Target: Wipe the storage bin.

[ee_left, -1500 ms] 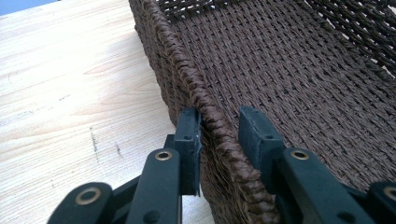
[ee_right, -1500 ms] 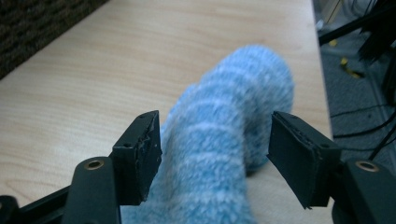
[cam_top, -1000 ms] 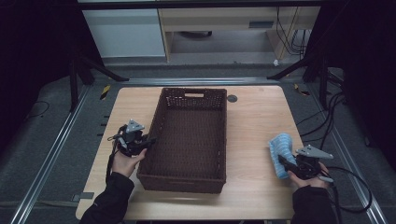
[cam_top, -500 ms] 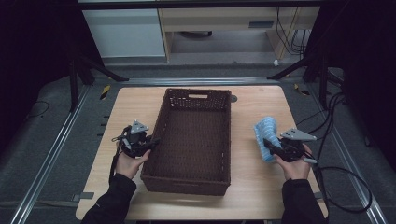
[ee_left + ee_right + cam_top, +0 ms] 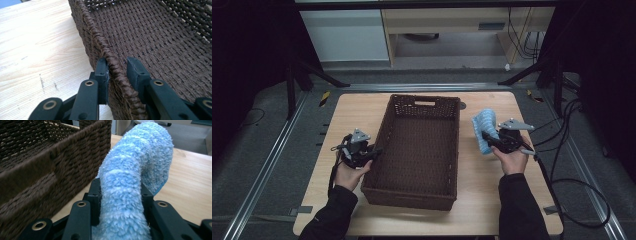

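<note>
Two grippers in view: one in each of the person's hands, on either side of the basket, seen from the high view.
Table (image 5: 492, 210): a pale wooden top with rounded corners carried everything; bare wood lay to both sides of the basket and along the near edge.
Basket (image 5: 402, 197): a dark brown woven basket, long and rectangular, sat in the middle of the table with a handle slot in its far wall. Its woven floor showed bare in the high view.
Basket rim (image 5: 98, 42): in the left gripper view the braided top edge of the basket's left wall ran straight in between the two black jaws.
Blue cloth (image 5: 485, 131): a fluffy light-blue piece, folded over on itself, was off the tabletop in the right gripper's hold, just beside the basket's right wall and outside it. In the right gripper view it arched up and forward past the jaws, its far end hanging over the wood.
Left gripper (image 5: 373, 152): clamped on the basket rim partway along the left wall, one jaw outside the wall and the other inside; the hand sat behind it over the table.
Right gripper (image 5: 485, 138): clamped on the blue cloth, the pile squeezed in between both jaws, which pointed toward the basket.
Cables (image 5: 572, 165): black leads trailed off the table's right side onto the floor.
</note>
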### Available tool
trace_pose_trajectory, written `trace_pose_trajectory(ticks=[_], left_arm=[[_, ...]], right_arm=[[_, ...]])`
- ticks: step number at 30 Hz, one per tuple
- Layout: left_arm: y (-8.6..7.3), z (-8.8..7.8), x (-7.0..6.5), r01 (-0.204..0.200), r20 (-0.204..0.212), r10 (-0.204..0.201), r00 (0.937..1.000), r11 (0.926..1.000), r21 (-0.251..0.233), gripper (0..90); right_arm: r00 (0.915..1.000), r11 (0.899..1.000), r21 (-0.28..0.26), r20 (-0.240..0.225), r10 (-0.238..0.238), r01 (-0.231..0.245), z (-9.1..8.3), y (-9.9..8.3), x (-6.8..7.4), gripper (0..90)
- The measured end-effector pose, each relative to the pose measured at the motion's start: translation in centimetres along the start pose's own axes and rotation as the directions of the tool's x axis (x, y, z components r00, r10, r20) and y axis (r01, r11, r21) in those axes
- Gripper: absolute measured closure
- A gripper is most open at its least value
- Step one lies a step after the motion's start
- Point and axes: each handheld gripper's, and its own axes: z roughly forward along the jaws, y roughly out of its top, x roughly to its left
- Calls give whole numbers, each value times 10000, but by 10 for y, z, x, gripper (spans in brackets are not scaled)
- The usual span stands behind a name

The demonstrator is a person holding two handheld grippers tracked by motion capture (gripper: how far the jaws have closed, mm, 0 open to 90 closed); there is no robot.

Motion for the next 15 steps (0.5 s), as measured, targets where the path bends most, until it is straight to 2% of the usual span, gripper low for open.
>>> trace_pose_trajectory(ticks=[3, 8, 14, 15], left_arm=[[0, 0, 0, -6, -12, 6, 10000, 10000, 2, 710], [0, 0, 0, -55, -20, 55, 10000, 10000, 24, 709], [0, 0, 0, -49, -1, 49, 10000, 10000, -1, 707], [0, 0, 0, -43, 4, 43, 10000, 10000, -4, 707]], right_arm=[[10000, 10000, 3, 37, -22, 21, 14, 5, 1, 654], [9994, 9991, 256, 121, -334, 331, 39, 10, 4, 655], [9986, 9981, 344, -59, -518, 520, 69, 10, 9, 658], [9991, 9986, 342, -132, -398, 402, 74, 8, 9, 659]])
